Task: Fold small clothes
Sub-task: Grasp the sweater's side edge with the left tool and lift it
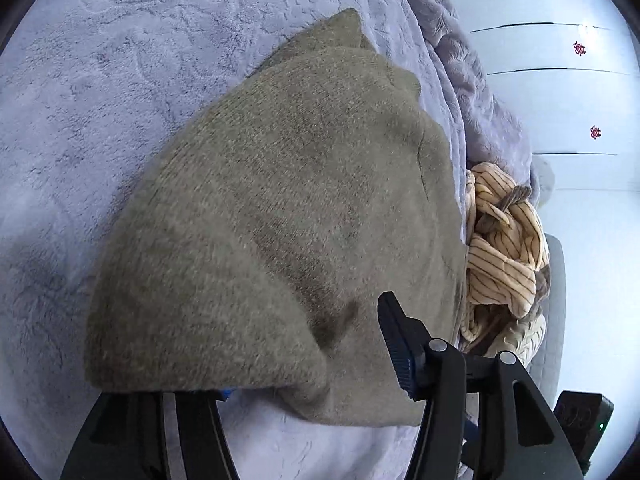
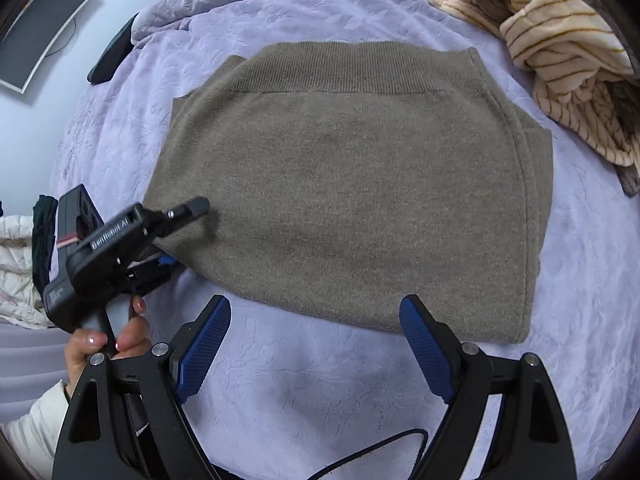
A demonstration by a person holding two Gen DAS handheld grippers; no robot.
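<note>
A brown knit sweater [image 2: 348, 184] lies folded flat on the lavender bedspread [image 2: 320, 384], ribbed hem at the far side. In the right wrist view my left gripper [image 2: 184, 232] sits at the sweater's near left corner, one finger above the cloth and the blue-padded one under its edge. The left wrist view shows the sweater [image 1: 280, 220] draped over one finger of the left gripper [image 1: 308, 352], hiding it; the other finger stands clear of the knit, so the jaws are open around the corner. My right gripper [image 2: 315, 308] hangs open over bare bedspread just in front of the sweater's near edge.
A crumpled cream garment with brown stripes [image 2: 560, 40] lies at the far right of the bed, also seen beside the sweater [image 1: 504, 248]. White drawers [image 1: 560, 92] stand past the bed. A monitor [image 2: 44, 28] and a dark object [image 2: 112, 52] sit far left. A person's hand [image 2: 120, 340] holds the left gripper.
</note>
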